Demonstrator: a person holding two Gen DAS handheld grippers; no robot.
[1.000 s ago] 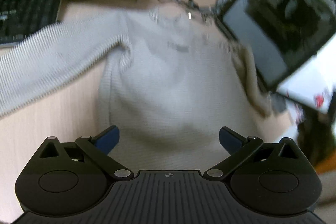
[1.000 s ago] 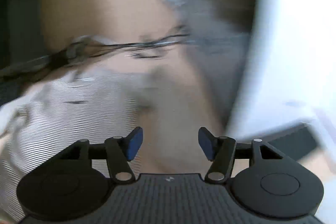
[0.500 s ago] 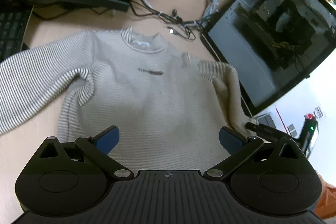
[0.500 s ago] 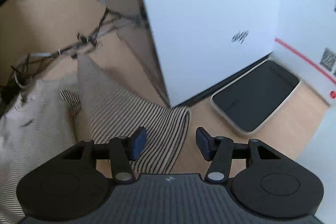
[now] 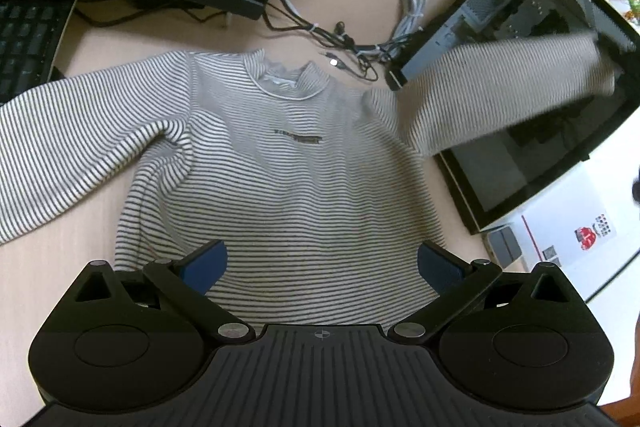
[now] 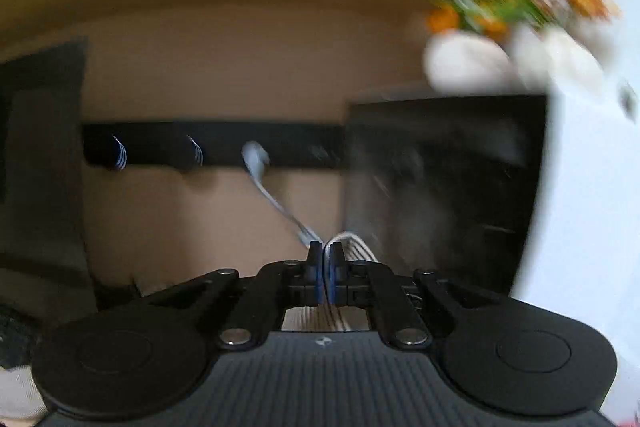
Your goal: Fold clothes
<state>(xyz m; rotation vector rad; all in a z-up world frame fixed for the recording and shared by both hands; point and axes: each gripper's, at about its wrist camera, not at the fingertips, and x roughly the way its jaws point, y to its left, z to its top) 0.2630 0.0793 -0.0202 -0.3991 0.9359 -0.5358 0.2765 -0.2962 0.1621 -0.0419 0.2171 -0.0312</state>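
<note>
Basically, the striped sweater [image 5: 280, 179] is lying front-up on the desk [image 5: 48, 267], collar toward 12 o'clock, hem running in under the left gripper [image 5: 320, 263]. The left gripper is hovering over the hem with its blue pads [image 5: 204, 261] spread wide and gripping nothing, probably staging there for the body fold.

The right sleeve [image 5: 500, 87] is hanging in the air toward 2 o'clock, stretched across the face of the PC case [image 5: 560, 155]. The right gripper [image 6: 326, 267] is pinching striped cloth, jaws nearly closed with only fabric showing between them, so it is the one carrying that sleeve. Lifting it is likely meant to clear the case and cables [image 5: 352, 43] before swinging it across the chest.

The left sleeve [image 5: 72, 131] is trailing flat toward 9 o'clock, near the keyboard [image 5: 24, 39], not yet folded.

The right wrist view is blurring heavily, so the exact grip point on the cuff is unclear.

Risk as I'm judging it: the sleeve snagging on the case corner or dragging cables.
</note>
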